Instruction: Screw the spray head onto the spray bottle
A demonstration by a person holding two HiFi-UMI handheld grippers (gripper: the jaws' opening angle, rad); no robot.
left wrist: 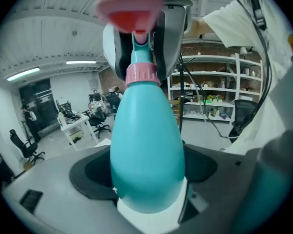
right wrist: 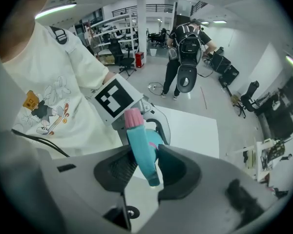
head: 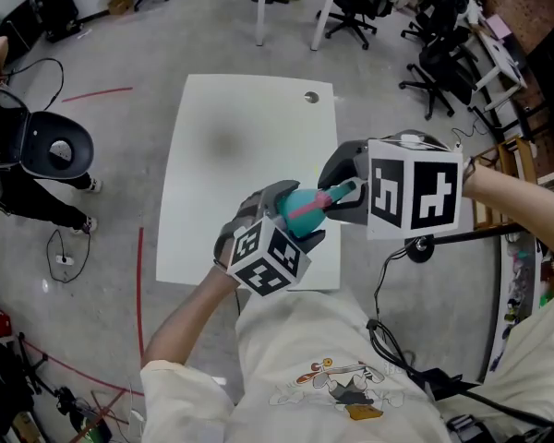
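Left gripper [head: 282, 212]: its jaws are clamping the wide teal body of the spray bottle [left wrist: 146, 145], whose neck is pointing straight out ahead of them. Right gripper [right wrist: 145, 167]: its jaws are closing on the spray head [right wrist: 142, 147], which is sitting between its pads. The head is meeting the bottle at the pink collar [left wrist: 142, 74]; how tightly it is seated cannot be judged. Both grippers are facing tip to tip, with the white table [head: 240, 155] lying below and beyond them.
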